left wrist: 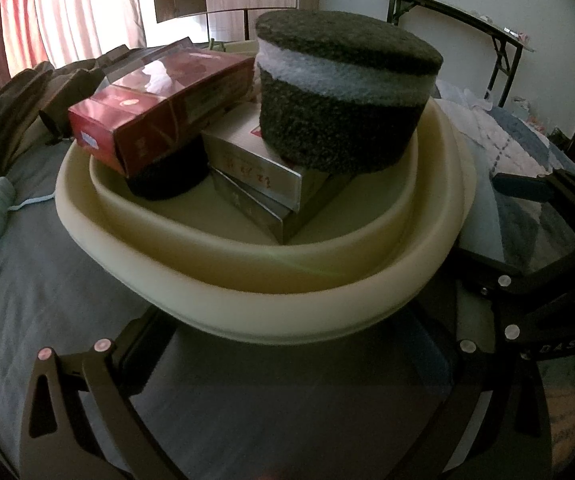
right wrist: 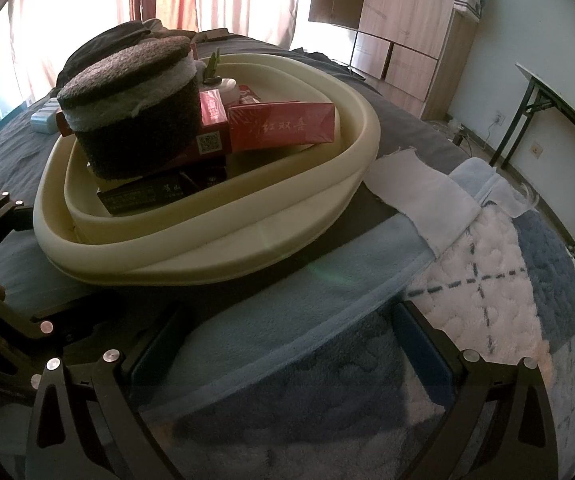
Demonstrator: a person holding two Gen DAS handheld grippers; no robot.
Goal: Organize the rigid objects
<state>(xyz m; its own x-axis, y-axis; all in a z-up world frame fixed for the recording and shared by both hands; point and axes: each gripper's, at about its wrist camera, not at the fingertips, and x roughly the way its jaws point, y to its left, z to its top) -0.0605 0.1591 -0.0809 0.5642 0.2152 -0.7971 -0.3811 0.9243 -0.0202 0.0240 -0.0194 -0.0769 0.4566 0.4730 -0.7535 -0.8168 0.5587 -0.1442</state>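
Basin (left wrist: 247, 300) crammed with stacked boxes (left wrist: 255, 168), bedsheet (left wrist: 27, 300) beside it open

Round felt box (left wrist: 343, 92) sits on stacked cartons (left wrist: 259, 176) inside nested basins (left wrist: 271, 312); blanket (right wrist: 487, 280) right of basins.

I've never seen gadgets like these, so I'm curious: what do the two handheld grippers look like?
Both the left gripper and the right gripper are matte black frames with two angular fingers, slotted cut-outs and round silver bolt heads. The right gripper's fingers carry dark blue pads. White letters "DAS" mark the right gripper's frame where the left view shows it.
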